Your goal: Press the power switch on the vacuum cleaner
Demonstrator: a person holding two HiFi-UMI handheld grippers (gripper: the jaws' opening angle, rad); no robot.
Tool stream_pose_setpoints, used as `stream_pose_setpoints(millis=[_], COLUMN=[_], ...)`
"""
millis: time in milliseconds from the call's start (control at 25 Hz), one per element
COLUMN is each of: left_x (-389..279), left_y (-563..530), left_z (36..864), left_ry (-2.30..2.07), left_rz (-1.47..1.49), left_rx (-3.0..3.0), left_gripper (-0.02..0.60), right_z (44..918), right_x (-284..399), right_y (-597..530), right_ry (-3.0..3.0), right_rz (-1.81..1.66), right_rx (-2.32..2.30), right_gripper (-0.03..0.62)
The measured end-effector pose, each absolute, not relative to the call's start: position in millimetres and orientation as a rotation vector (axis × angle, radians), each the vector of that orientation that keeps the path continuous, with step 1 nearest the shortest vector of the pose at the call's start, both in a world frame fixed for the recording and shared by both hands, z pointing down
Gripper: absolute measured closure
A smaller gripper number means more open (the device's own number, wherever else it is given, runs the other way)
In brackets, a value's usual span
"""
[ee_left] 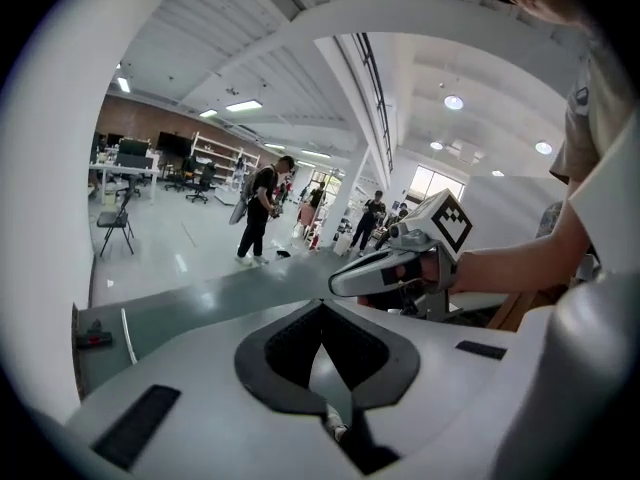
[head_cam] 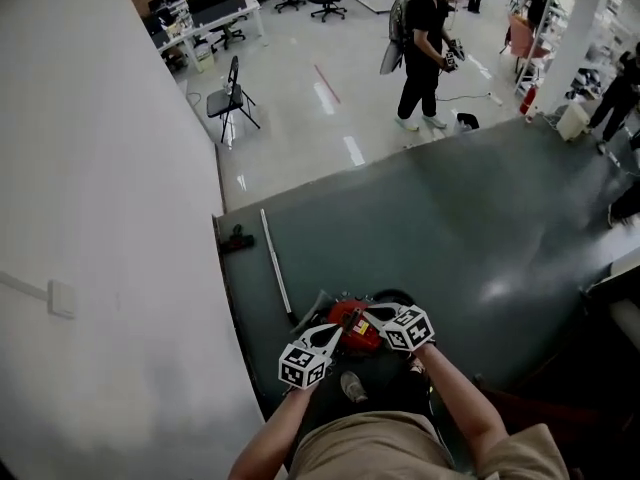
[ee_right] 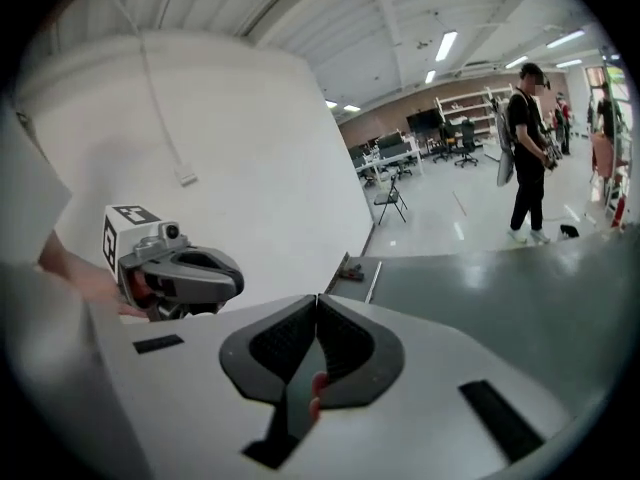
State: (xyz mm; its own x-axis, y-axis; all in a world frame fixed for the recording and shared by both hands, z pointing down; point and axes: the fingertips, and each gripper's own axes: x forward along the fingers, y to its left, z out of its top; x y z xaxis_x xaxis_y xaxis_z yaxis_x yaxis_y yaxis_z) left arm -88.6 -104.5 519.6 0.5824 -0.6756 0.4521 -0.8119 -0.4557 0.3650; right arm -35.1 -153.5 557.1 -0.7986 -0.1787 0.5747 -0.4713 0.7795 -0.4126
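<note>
A: While the left tool [ee_left: 322, 306] and right tool [ee_right: 316, 298] hang side by side, where is the vacuum cleaner [head_cam: 355, 330]?
B: Its red body sits on the dark floor mat [head_cam: 480, 228] beneath them, partly hidden. Both tools' jaws are pressed together, tips meeting, nothing between.

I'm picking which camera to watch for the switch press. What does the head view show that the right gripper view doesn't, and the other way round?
Only the head view: the red vacuum cleaner on the dark mat, below both grippers. Only the right gripper view: the ceiling lights, and the right gripper with its jaws closed together and nothing between them. Both: the left gripper, the white tube on that mat, the folding chair and the standing person in black.
</note>
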Motion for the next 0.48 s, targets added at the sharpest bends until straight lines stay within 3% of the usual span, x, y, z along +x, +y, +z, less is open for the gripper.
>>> stream_pose_setpoints(millis=[480], left_x=[-85], left_y=[-135], left_z=[368], left_ry=[-1.159], left_rz=[0.198], left_rx=[2.528], left_gripper=[0.575], right_z=[382], right_x=[-24], right_y=[-155], right_ry=[-2.603], right_rz=[0.292], right_rx=[0.457], right_gripper=[0.582])
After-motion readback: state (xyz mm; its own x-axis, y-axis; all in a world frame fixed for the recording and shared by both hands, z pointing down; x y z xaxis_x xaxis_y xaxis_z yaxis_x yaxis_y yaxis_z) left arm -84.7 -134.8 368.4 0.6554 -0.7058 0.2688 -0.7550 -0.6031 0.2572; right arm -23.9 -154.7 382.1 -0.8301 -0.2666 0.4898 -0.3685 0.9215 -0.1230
